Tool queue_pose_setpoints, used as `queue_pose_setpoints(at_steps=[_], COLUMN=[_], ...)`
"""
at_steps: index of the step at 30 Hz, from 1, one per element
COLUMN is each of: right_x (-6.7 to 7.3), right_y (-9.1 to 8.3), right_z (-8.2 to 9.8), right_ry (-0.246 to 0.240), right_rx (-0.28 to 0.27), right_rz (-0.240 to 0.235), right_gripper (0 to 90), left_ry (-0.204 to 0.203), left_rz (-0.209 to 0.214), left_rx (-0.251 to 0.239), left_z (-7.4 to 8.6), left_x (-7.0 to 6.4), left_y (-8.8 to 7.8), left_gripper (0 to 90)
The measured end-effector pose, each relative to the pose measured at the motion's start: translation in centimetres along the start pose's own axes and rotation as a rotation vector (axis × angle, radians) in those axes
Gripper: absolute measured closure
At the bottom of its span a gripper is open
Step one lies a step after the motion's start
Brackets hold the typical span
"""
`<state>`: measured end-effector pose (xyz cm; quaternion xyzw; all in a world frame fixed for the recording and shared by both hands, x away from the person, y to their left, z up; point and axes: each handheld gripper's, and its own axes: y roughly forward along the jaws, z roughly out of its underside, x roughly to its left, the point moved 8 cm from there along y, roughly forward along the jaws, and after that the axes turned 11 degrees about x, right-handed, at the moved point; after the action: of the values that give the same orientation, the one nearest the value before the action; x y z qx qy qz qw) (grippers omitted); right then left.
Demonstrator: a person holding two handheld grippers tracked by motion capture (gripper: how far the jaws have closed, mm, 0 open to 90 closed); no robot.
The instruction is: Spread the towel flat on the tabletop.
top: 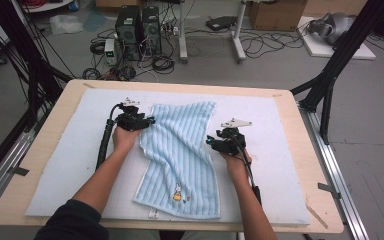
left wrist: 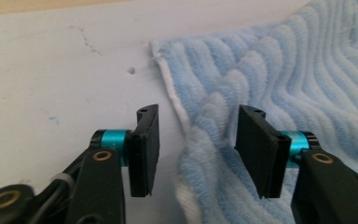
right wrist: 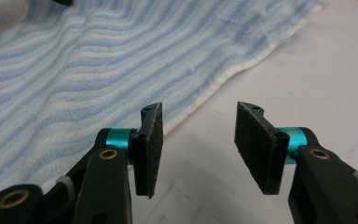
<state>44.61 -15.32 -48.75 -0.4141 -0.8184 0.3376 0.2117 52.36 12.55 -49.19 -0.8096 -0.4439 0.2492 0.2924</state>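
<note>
A light blue striped towel [top: 180, 150] lies crumpled on the white mat [top: 275, 165], with a small cartoon print near its front end. My left gripper [top: 150, 121] sits at the towel's left edge. In the left gripper view its jaws stand open [left wrist: 198, 149] around a raised fold of the towel's white-hemmed edge [left wrist: 205, 140], and the pads do not press on it. My right gripper [top: 209, 141] is at the towel's right edge. Its jaws are open [right wrist: 198, 149] over bare mat, just beside the towel's hem [right wrist: 205, 88], with nothing between them.
The mat covers most of a wooden table [top: 55, 130]. Bare mat lies to the left of the towel [left wrist: 51, 70] and to its right [right wrist: 307, 70]. Beyond the table, computers [top: 137, 27], cables and black frame legs [top: 330, 75] stand on the floor.
</note>
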Motion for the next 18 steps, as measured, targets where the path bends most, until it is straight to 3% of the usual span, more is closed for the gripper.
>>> queue_pose_setpoints(at_steps=[2,5,6,7,8,9,10,15,18], right_x=[0.6,1.6,1.8,1.9,2.0,2.0,1.8,-0.4,-2.5], right_y=[0.8,2.1,2.5,2.5,2.6,2.7,2.8,3.2,3.5], right_z=[-0.2,-0.3,-0.3,-0.5,-0.6,-0.7,-0.9,-1.8,-2.1], right_ry=[0.000,-0.049,-0.067,-0.091,-0.126,-0.168,-0.179,-0.156,-0.096], right_rx=[0.013,0.057,0.080,0.076,0.076,0.080,0.082,0.090,0.078], right_rz=[-0.032,-0.043,-0.036,-0.029,-0.025,0.007,0.014,0.145,0.206], right_gripper=[52.9,58.3,62.5,75.9,83.8,86.0,86.5,86.8,86.8], left_ry=[0.003,0.019,0.018,0.019,0.019,0.017,0.017,0.014,0.028], left_rz=[0.010,0.017,0.020,0.022,0.022,0.022,0.022,0.043,0.062], left_rx=[-0.003,-0.010,-0.017,-0.020,-0.023,-0.027,-0.027,-0.007,0.012], left_z=[-0.1,-0.1,-0.2,-0.2,-0.1,-0.1,0.0,0.5,0.7], left_x=[-0.3,-0.7,-0.8,-0.8,-0.7,-0.7,-0.6,-0.4,-0.7], left_y=[-0.1,-0.4,-0.6,-0.8,-0.9,-1.1,-1.3,-1.7,-1.7], left_gripper=[42.4,41.1,40.6,40.5,40.3,40.1,40.1,39.7,41.0])
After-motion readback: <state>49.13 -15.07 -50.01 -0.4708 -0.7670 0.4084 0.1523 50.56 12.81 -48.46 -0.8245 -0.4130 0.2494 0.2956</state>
